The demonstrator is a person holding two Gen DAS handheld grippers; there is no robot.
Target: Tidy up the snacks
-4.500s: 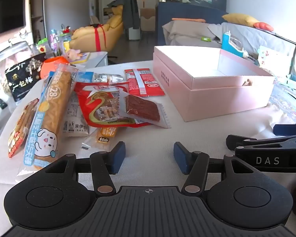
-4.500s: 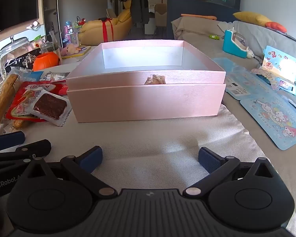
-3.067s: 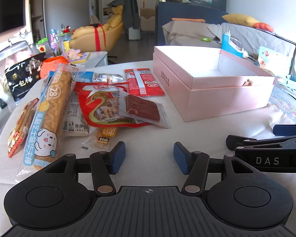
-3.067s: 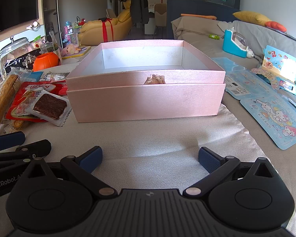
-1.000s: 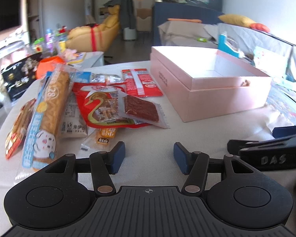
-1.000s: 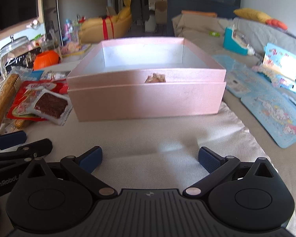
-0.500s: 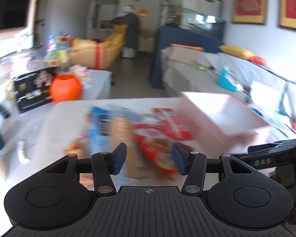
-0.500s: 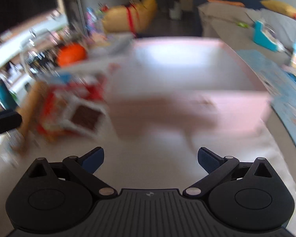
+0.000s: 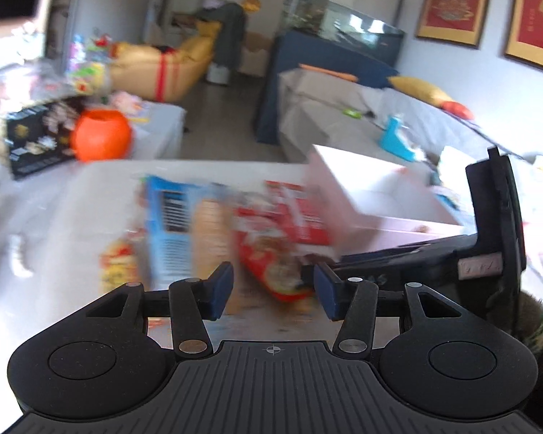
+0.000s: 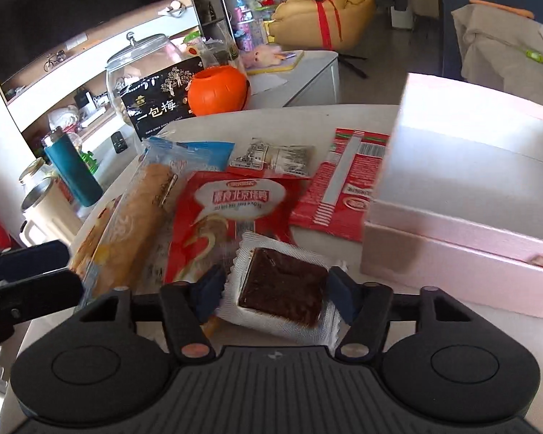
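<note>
Presently the right gripper (image 10: pixel 277 293), its jaws having just been closing, straddles the clear-wrapped dark jerky packet (image 10: pixel 284 285); pad contact cannot be confirmed. That packet lies atop the red snack bag (image 10: pixel 221 213) on the desk (image 10: pixel 452 329), just left of the open pink box (image 10: pixel 463 217). Left gripper (image 9: pixel 273 289) hovers part-open and empty over the blurred snack pile; its jaws have just narrowed slightly.

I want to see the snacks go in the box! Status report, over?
Right gripper just closing around brown jerky packet, grip unconfirmed. Left gripper open, empty, over the snacks. Pink box open, nothing blocking.
</note>
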